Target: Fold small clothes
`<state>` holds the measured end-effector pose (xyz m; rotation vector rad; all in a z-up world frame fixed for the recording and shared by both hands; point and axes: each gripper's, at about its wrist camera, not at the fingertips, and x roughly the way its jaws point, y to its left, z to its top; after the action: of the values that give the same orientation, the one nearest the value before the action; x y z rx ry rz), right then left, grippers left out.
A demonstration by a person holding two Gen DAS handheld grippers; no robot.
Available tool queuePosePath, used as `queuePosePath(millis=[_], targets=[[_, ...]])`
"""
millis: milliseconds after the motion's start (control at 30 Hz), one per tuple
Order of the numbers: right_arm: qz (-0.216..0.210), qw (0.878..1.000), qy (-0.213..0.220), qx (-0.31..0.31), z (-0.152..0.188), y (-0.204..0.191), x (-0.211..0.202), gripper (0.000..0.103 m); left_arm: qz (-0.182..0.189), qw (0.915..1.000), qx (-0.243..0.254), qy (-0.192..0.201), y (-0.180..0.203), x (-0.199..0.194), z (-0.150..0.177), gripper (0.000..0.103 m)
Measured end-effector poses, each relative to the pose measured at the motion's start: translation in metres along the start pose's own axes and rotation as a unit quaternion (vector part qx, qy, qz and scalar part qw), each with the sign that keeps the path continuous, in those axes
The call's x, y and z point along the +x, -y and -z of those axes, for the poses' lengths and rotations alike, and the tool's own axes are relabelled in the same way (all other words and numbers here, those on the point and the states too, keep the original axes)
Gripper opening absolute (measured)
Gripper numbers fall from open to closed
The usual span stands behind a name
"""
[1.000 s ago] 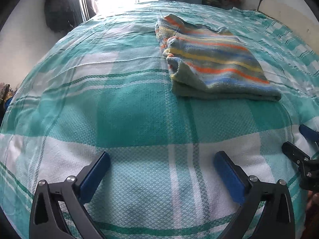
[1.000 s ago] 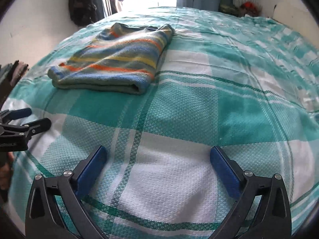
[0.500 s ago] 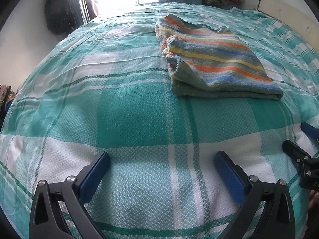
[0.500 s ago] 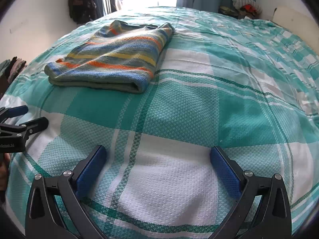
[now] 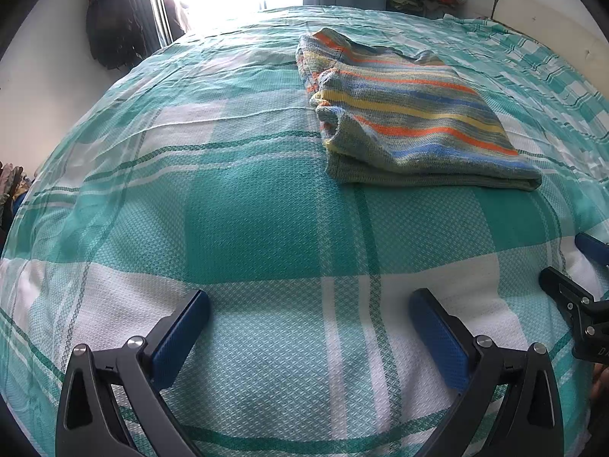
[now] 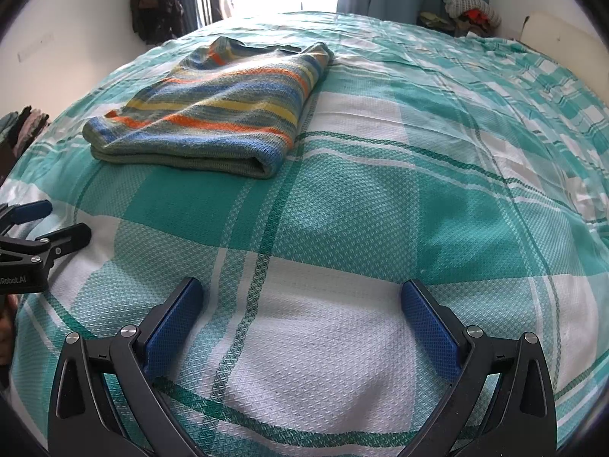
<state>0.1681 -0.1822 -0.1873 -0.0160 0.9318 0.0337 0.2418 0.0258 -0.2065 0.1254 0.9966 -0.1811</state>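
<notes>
A small striped knit garment [image 5: 407,118] in orange, yellow, blue and grey-green lies folded flat on the bed; it also shows in the right wrist view [image 6: 217,114]. My left gripper [image 5: 310,304] is open and empty, low over the bedspread, well short of the garment. My right gripper [image 6: 300,297] is open and empty too, nearer than the garment and to its right. Each gripper shows at the edge of the other's view: the right gripper [image 5: 571,266] and the left gripper [image 6: 53,221].
The bed is covered by a teal and white checked bedspread [image 5: 247,209]. Dark clothes [image 5: 114,26] hang on the left wall by a bright window. A heap of clothes [image 6: 468,7] sits beyond the far right of the bed.
Both grippers have drawn back slightly and stay open. The folded garment lies still.
</notes>
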Motion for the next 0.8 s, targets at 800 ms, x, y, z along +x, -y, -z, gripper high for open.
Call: queuePosePath(millis=[800], targets=[[0.001,1.000,-0.002,-0.002,-0.0016,-0.0014,0.0013,0.103,-0.028,0.9995,0.001,-0.012,0.0049,-0.0032,-0.0066,0.103]])
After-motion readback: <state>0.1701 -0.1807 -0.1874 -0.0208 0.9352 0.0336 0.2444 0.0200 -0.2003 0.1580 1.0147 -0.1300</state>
